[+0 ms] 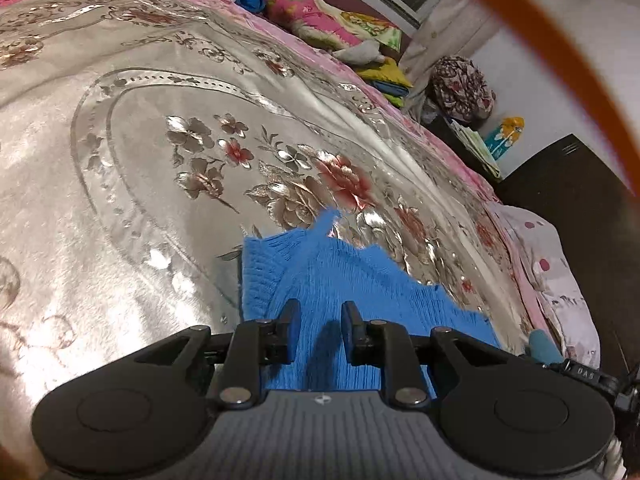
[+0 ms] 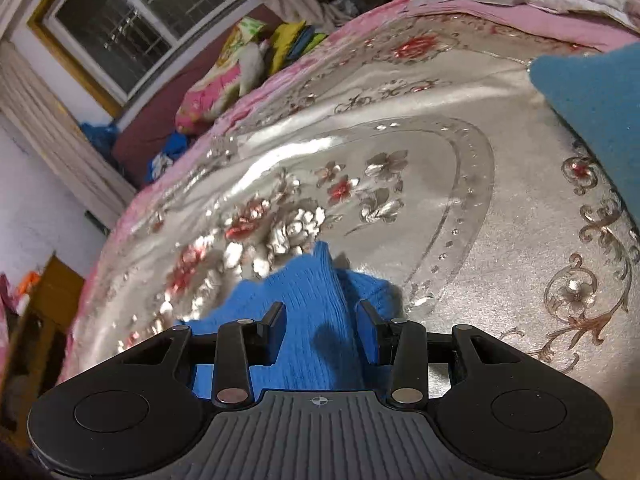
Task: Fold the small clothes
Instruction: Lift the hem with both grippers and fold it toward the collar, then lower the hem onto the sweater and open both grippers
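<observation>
In the left wrist view, the left gripper points down over a bed covered with a shiny silver bedspread patterned with pink and silver flowers. Its jaws stand a little apart, and a bright blue knitted garment lies on the bedspread beneath and between them; the pads do not appear to press on the knit, and the cloth shows in the gap between the two fingers. The garment's ribbed edge runs along its left side, and a small point of cloth sticks up at its far end. Beyond the bedspread, a pink border leads to a floral pillow and a pile of folded yellow and blue fabric by the wall. A pink spotted pillow sits at the right edge of the bed, and an orange curved band crosses the upper right corner, very close to the lens.

In the right wrist view, the right gripper also points down over the same blue knitted garment, which lies on the bedspread. Its jaws are spread, with a raised fold of the knit between them and not clearly clamped. A window with a yellow frame shows at the upper left, and a blue-grey padded shape enters from the right edge.
</observation>
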`<control>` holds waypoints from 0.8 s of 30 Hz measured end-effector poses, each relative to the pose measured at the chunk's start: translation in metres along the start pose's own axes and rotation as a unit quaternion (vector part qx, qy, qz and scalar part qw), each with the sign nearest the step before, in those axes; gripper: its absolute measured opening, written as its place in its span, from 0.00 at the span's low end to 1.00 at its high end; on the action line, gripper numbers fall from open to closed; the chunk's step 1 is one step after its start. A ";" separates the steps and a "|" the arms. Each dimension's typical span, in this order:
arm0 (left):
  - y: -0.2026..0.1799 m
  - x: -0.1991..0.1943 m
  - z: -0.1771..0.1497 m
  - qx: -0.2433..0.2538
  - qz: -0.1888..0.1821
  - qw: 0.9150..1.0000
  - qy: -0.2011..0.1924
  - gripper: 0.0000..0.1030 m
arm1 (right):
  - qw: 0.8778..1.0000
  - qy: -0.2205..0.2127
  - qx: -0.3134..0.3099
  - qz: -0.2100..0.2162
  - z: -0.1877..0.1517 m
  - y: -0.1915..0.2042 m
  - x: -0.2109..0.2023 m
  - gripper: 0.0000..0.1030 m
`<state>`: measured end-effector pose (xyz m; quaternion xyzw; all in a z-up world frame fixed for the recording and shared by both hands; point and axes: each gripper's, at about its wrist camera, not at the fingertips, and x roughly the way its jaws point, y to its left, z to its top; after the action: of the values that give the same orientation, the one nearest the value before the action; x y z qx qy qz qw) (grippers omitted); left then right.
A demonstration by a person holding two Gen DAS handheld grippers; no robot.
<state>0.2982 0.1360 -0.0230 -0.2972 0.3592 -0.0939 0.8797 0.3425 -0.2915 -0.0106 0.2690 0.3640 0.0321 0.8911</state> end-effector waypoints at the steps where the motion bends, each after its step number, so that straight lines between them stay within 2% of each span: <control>1: -0.002 0.001 -0.001 0.005 0.003 1.000 0.001 0.26 | 1.000 0.005 -0.006 -0.003 -0.001 0.001 0.002 0.38; 4: -0.004 0.001 -0.003 0.020 0.012 1.000 0.003 0.26 | 0.999 0.025 -0.032 -0.012 -0.005 0.007 0.010 0.35; 6: -0.003 -0.002 -0.005 0.019 0.017 1.000 0.003 0.26 | 0.998 0.038 -0.036 -0.023 -0.007 0.007 0.015 0.14; 9: 0.000 -0.009 -0.006 0.011 0.021 1.000 0.003 0.26 | 0.999 0.036 -0.018 -0.023 -0.006 -0.005 0.009 0.07; 14: 0.002 -0.022 -0.015 0.008 0.027 1.000 0.001 0.26 | 0.999 0.017 -0.024 -0.037 -0.003 -0.011 -0.009 0.06; 18: 0.004 -0.031 -0.025 0.010 0.049 0.999 0.010 0.26 | 0.995 0.028 -0.053 -0.074 -0.007 -0.005 -0.001 0.06; 20: 0.002 -0.038 -0.031 0.020 0.055 0.998 0.010 0.26 | 0.994 0.031 -0.060 -0.085 -0.008 0.000 0.001 0.09; 21: 0.000 -0.043 -0.035 0.026 0.057 0.998 0.010 0.26 | 0.994 0.029 -0.064 -0.088 -0.008 0.002 0.000 0.14; 24: -0.005 -0.052 -0.044 0.046 0.065 0.997 0.011 0.26 | 0.992 0.019 -0.085 -0.096 -0.007 0.012 -0.009 0.15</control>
<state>0.2302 0.1317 -0.0150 -0.2315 0.3832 -0.0558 0.8924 0.3332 -0.2803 -0.0028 0.1555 0.4012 -0.0173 0.9025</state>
